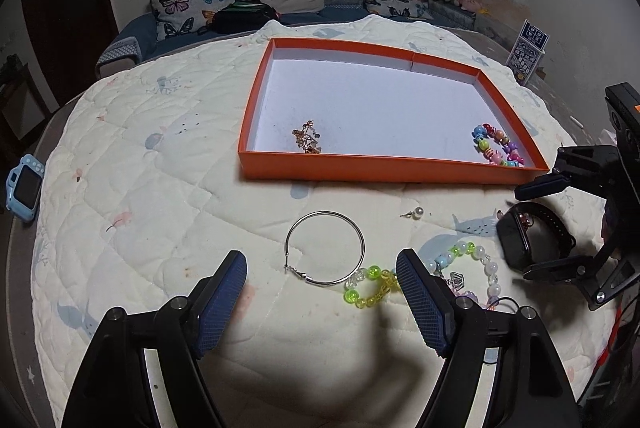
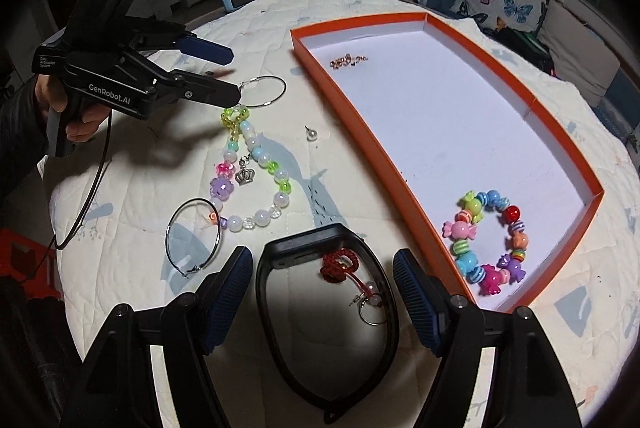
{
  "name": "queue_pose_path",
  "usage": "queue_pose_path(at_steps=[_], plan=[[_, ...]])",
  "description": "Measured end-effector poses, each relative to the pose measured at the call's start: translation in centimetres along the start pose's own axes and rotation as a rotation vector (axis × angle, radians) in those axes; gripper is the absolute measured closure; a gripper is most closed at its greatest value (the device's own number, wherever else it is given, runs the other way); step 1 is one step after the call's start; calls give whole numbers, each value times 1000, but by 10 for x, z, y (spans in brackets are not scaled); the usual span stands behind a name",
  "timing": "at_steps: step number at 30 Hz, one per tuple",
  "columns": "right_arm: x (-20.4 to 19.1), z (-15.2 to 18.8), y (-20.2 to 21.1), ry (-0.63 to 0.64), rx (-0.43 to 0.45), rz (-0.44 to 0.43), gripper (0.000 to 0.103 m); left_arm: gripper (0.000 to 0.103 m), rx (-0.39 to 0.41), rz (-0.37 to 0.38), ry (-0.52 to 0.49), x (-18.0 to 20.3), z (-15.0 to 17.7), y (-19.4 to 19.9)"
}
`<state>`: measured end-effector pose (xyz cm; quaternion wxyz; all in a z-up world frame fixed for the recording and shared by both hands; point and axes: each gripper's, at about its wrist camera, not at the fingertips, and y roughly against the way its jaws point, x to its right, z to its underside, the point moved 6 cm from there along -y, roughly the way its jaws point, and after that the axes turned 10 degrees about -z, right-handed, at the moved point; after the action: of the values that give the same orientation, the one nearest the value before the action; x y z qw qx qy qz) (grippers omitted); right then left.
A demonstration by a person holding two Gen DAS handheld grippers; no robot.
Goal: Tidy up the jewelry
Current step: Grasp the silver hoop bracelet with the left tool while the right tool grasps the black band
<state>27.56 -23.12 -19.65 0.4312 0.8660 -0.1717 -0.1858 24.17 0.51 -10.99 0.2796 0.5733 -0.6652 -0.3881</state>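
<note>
Jewelry lies loose on a quilted cover [image 1: 120, 156], mostly lower right in the left wrist view. Orange tray [image 1: 384, 170], upper centre, holds a gold chain [image 1: 307, 140] by its near wall and a candy-bead bracelet [image 1: 498, 146] in its right corner; the floor between is bare. Black smartwatch [image 2: 320, 308] sits between the right gripper [image 2: 322, 302], jaws apart, untouched. Silver hoop [image 1: 325, 248] lies ahead of the left gripper [image 1: 320, 302], jaws apart, open cover around. Pearl stud [image 1: 418, 212] lies near the tray's front edge.

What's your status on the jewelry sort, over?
Both jaws open, nothing gripped. Left gripper over silver hoop; right gripper straddling black smartwatch. Orange tray holds candy bracelet, gold chain. Path clear.
</note>
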Motion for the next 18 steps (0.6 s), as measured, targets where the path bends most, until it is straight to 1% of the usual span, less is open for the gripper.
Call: queue_pose_path(at_steps=[3,11,14,15,18], plan=[[0,2,-1,3,-11,-7,30,21,-3,6,-5,2,-3,-7],[1,-2,-9,23,-31,-37,30,23,-10,26,-23,9,-9,-20],[0,-2,-10,32,-32,-40,37,23,-11,28,-32,10,-8,-22],[-1,-2,-9,31,-28,-44,42,23,-12,29,-35,10,-9,-24],[-3,-1,-6,24,-22,-28,43,25,-19,24,-35,9,-8,-28]])
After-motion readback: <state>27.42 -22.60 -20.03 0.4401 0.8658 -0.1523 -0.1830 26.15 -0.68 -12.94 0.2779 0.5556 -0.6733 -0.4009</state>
